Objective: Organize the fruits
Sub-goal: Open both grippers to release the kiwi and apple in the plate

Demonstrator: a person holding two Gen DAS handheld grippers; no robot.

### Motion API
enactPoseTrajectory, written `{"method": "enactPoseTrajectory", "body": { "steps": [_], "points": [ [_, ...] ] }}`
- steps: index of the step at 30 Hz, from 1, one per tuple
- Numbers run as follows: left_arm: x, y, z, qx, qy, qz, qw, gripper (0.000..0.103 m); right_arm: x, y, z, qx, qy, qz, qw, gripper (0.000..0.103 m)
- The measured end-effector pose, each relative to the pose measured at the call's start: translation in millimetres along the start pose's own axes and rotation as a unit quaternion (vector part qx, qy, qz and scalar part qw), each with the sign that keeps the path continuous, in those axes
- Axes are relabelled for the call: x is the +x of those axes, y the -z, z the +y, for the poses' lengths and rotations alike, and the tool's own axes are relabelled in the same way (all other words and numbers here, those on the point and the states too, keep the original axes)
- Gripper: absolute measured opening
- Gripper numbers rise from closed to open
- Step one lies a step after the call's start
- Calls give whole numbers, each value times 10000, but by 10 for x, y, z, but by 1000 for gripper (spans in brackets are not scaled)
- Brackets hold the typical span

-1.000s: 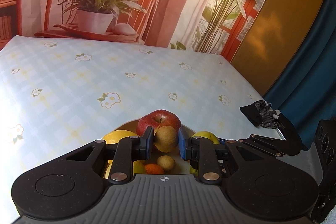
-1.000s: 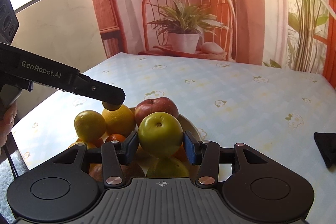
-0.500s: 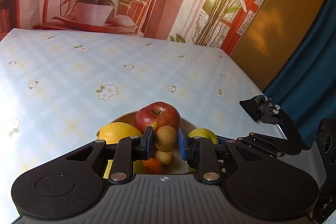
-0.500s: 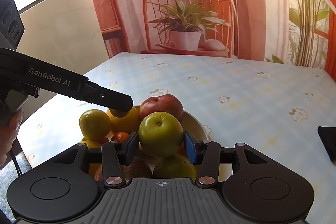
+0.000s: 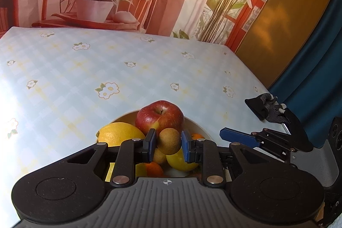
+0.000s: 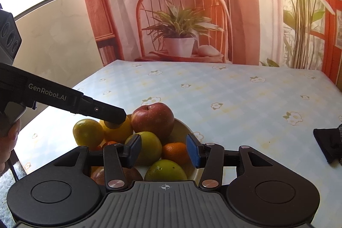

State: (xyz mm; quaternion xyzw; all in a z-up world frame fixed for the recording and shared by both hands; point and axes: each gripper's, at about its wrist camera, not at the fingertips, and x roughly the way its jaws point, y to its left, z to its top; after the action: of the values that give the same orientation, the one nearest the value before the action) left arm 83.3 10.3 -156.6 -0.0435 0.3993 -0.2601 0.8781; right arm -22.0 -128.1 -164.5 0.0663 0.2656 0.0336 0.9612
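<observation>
A printed backdrop of a chair and potted plants hangs behind a table (image 5: 70, 69) laid with a pale flowered cloth; the bowl (image 6: 181, 127) of fruit sits near the table's near edge, and a dark glove (image 5: 267, 110) lies at its right edge.

The left gripper (image 5: 168, 144) is clamped narrow on a small brown fruit (image 5: 168, 141) — probably a kiwi — held just above the pile, in front of the red apple (image 5: 159, 120). The right gripper (image 6: 163, 152) stands partly open over the bowl; a green apple (image 6: 149, 150) sits against its left pad, the right pad stands clear, so nothing is gripped there.

The step in hand looks like lifting the kiwi out to sort it. Next, I judge, it must be carried clear of the heap and set on bare cloth, gently, since it could roll.

Counted in the bowl, as far as shows: one red apple, two yellow citrus — one (image 6: 88, 133) at the left rim, one (image 6: 119, 129) behind it — two green fruits, the second (image 6: 165, 170) nearest the camera, at least two small oranges (image 6: 174, 152), one more small brown fruit (image 5: 159, 156) and a lemon-like one (image 5: 180, 161) under the left gripper. Others are hidden.
</observation>
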Motion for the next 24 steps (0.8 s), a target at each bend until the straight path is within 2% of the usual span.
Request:
{"method": "enactPoseTrajectory", "body": {
  "steps": [16, 24],
  "points": [
    [58, 10, -9, -18, 49, 102, 9999, 27, -40, -17, -62, 81, 106, -95, 9999, 44],
    [-59, -21, 17, -53, -156, -142, 9998, 28, -54, -11, -63, 79, 155, -100, 9998, 44]
  ]
}}
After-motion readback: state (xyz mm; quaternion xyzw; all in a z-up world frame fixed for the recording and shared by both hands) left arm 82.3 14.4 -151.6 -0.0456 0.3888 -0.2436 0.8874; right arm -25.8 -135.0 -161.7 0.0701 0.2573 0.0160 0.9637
